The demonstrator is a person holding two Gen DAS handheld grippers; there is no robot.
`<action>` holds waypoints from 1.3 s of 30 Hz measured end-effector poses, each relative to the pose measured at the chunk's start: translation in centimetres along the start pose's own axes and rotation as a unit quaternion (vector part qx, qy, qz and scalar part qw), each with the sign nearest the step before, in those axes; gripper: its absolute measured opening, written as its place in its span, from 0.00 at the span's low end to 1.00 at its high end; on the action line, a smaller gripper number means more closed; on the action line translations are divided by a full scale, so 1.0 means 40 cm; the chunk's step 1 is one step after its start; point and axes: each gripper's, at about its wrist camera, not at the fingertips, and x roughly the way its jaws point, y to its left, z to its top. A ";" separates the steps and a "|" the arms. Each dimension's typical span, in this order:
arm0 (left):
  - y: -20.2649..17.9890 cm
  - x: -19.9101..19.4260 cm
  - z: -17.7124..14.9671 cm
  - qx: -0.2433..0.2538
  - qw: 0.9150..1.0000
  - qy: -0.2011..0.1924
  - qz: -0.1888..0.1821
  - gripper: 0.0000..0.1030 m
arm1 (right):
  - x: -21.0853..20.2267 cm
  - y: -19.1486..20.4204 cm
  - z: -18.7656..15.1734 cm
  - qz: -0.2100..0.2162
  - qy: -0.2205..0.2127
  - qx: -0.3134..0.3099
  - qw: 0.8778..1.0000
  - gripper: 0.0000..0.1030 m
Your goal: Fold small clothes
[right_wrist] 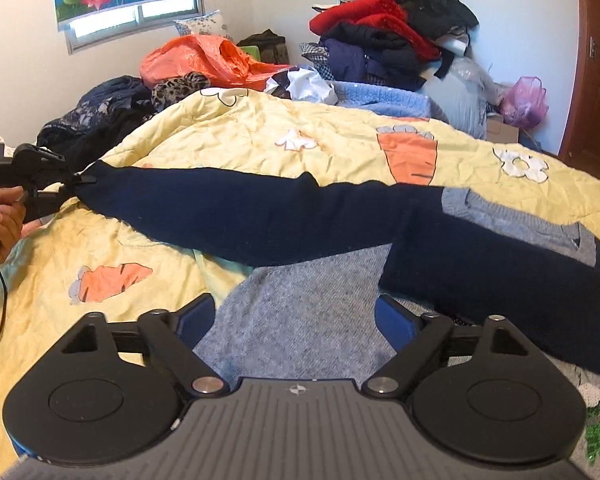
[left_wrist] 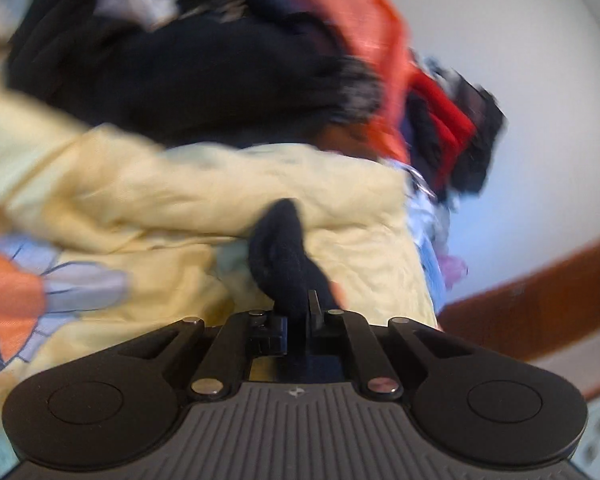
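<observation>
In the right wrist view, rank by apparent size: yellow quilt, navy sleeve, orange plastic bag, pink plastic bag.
1. yellow quilt
2. navy sleeve
3. orange plastic bag
4. pink plastic bag
Both bags lie farther from the camera, so they look smaller.

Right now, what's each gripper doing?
Left gripper: closed on the navy sleeve.
Right gripper: open, holding nothing, above the grey sweater.
</observation>
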 end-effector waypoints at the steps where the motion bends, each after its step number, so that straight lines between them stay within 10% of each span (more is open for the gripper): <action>1: -0.038 -0.013 -0.006 0.030 1.000 -0.008 0.000 0.06 | -0.005 -0.006 0.002 -0.003 0.001 0.007 1.000 0.80; 10: -0.401 0.007 -0.211 0.276 0.961 0.012 -0.019 0.06 | -0.061 -0.091 0.007 -0.012 -0.010 0.043 0.999 0.90; 19: -0.495 0.236 -0.537 0.361 0.923 0.131 0.016 0.15 | -0.035 -0.193 -0.007 -0.013 0.005 0.111 0.994 0.89; 24: -0.450 0.113 -0.522 0.296 0.947 0.104 -0.068 0.95 | 0.027 -0.214 0.024 0.048 0.019 0.167 0.985 0.97; 32: -0.264 -0.002 -0.339 0.135 0.983 0.070 -0.104 0.97 | 0.223 -0.187 0.130 0.130 0.060 0.277 0.950 0.90; 39: -0.137 -0.014 -0.303 0.090 0.987 0.082 -0.109 0.97 | 0.340 -0.141 0.149 0.171 0.096 0.283 0.939 0.81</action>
